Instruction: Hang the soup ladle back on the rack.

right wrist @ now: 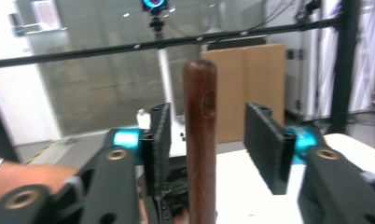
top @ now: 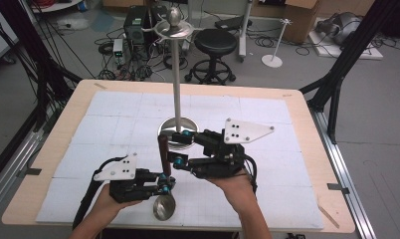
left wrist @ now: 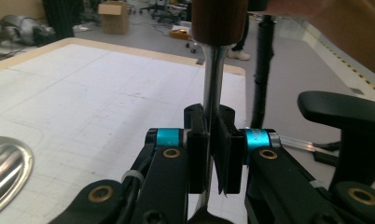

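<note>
Steel and dark wood make up the ladle [top: 163,169] we hold upright above the front of the worktop [top: 49,169], bowl down near the front edge and wooden handle [right wrist: 200,140] pointing up. Our left gripper [top: 166,185] has its jaws pinching the thin metal stem just above the bowl, and that low grip carries the ladle's weight and keeps it from swinging. Our right gripper [top: 181,148] sits higher, its jaws spread on either side of the wooden handle without pressing it; in the right gripper view the pads stand apart from the wood, so we judge this hand is either letting go or readying a new hold. Behind the ladle stands a tall metal rack [top: 176,74] with hooks at its top and a round base on the white mat. We judge the hole near the handle's tip is meant for one of those hooks, which would explain holding the ladle upright.
</note>
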Tool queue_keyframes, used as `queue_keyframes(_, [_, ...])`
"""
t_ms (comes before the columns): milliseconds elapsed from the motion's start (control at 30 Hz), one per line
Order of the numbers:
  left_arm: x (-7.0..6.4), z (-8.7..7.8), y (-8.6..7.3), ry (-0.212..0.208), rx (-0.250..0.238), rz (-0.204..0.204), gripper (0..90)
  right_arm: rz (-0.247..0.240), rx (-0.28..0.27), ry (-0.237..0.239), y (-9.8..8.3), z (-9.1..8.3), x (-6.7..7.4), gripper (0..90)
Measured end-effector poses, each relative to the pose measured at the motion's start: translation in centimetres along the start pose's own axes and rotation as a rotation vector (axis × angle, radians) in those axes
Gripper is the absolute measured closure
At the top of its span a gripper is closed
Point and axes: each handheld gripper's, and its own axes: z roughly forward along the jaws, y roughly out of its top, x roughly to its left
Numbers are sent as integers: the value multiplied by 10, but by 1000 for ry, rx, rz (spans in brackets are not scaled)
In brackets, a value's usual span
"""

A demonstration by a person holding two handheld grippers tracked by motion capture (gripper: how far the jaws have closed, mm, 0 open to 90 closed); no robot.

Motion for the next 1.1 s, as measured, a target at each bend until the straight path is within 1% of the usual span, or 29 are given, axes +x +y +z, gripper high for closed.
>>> queue_keyframes(67, [0,0,1,30,-2,-13,840,-7,11,-57,0,-2,4,394])
queue_keyframes(100, [0,-1,1,47,-3,-17,840,-23,19,-93,-1,-2,7,372])
queue_keyframes(167, [0,-1,2,78,4,-25,840,-43,34,-141,-2,-1,11,371])
queue_keyframes(233, [-1,-1,2,105,2,-29,839,-62,46,-181,-4,1,15,370])
queue_keyframes(333, [-2,-2,4,142,9,-26,839,-77,67,-215,-6,5,18,353])
queue_keyframes(367, [-2,-2,4,149,9,-27,839,-77,73,-226,-7,7,19,344])
queue_keyframes(433, [-3,-2,6,177,15,-27,839,-73,82,-247,-9,9,19,328])
queue_keyframes(467, [-3,-2,6,185,16,-27,839,-74,83,-272,-10,10,19,326])
queue_keyframes(533, [-3,-2,7,199,16,-33,839,-69,87,-293,-12,12,19,316])
queue_keyframes(567, [-3,-3,8,197,19,-32,839,-63,86,-300,-13,13,19,315])
queue_keyframes(667, [-3,-2,8,209,23,-30,839,-56,87,-298,-15,16,19,321])
queue_keyframes(700, [-3,-1,8,215,27,-28,839,-61,87,-295,-15,17,19,328])
queue_keyframes(867, [-5,1,7,227,37,-29,839,-56,103,-284,-16,22,19,387])
queue_keyframes(933, [-5,2,7,226,39,-30,839,-43,109,-282,-17,25,19,413])
queue_keyframes(1100, [-5,2,7,232,39,-30,838,-40,117,-282,-18,30,18,450])
